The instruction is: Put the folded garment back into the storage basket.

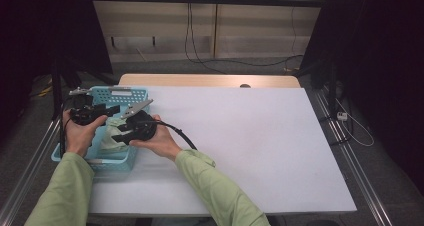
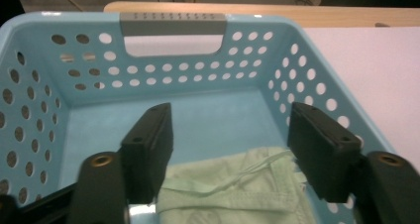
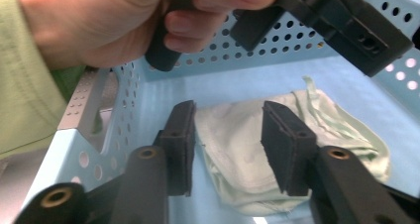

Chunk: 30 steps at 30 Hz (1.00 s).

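Note:
A light blue perforated basket (image 1: 120, 91) stands on the table's left edge. A crumpled pale green cloth (image 1: 111, 138) lies loose on its floor. My left gripper (image 1: 112, 108) hovers over the basket's left side. In the left gripper view its jaws (image 2: 230, 115) stand wide apart above the cloth (image 2: 237, 189), with nothing between them. My right gripper (image 1: 117, 136) reaches in from the basket's right rim. Its jaws (image 3: 228, 110) are open above the cloth (image 3: 233, 149), and the pads do not press on it. The left hand and its gripper (image 3: 346, 21) show close above in the right gripper view.
The basket has a grey handle strip (image 2: 173, 17) on its far wall. A white board (image 1: 250, 136) covers most of the wooden table to the right of the basket. A black cable (image 1: 180, 133) trails from the right gripper across it. Dark curtains flank the table.

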Each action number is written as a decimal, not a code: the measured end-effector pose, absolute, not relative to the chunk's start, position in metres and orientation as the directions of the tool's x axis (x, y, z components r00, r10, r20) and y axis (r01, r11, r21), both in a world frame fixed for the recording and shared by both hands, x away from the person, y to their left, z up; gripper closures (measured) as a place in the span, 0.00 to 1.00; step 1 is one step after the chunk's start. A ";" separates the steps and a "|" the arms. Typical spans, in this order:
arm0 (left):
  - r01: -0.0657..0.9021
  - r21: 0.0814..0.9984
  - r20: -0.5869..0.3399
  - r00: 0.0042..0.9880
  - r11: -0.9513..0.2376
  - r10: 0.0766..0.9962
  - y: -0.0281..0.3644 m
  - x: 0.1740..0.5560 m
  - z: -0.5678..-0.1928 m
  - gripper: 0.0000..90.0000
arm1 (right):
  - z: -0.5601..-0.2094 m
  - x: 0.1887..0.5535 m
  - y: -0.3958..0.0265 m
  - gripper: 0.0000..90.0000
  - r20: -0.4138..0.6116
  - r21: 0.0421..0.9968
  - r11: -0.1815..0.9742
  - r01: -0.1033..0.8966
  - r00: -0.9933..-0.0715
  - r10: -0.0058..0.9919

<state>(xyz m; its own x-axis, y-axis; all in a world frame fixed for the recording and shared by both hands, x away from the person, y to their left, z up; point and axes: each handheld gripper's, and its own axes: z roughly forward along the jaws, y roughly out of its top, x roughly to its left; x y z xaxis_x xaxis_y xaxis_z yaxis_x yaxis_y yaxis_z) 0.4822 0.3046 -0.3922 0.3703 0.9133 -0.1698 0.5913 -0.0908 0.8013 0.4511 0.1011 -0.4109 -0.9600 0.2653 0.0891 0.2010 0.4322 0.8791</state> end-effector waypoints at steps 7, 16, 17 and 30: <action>0.546 0.830 -0.119 0.379 -0.117 0.918 0.299 0.476 -0.385 0.25 | -0.411 0.449 0.095 0.57 0.089 0.883 0.422 0.205 -0.956 0.279; 0.529 0.840 -0.106 0.372 -0.117 0.922 0.298 0.473 -0.383 0.10 | -0.409 0.444 0.080 0.46 0.103 0.891 0.396 0.222 -0.948 0.300; 0.524 0.844 -0.112 0.379 -0.113 0.919 0.297 0.473 -0.382 0.09 | -0.409 0.444 0.078 0.45 0.103 0.892 0.393 0.223 -0.947 0.304; 0.493 0.864 -0.128 0.413 -0.104 0.902 0.297 0.461 -0.377 0.06 | -0.404 0.439 0.057 0.29 0.095 0.895 0.381 0.232 -0.934 0.345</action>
<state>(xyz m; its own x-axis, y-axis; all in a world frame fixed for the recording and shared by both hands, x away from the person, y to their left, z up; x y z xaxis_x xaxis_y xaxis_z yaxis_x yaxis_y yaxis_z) 0.4614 0.2967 -0.3774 0.4135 0.9015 -0.1275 0.4932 -0.1040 0.8637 0.4386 0.0573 -0.4043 -0.9339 0.3448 0.0948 0.2315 0.3809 0.8952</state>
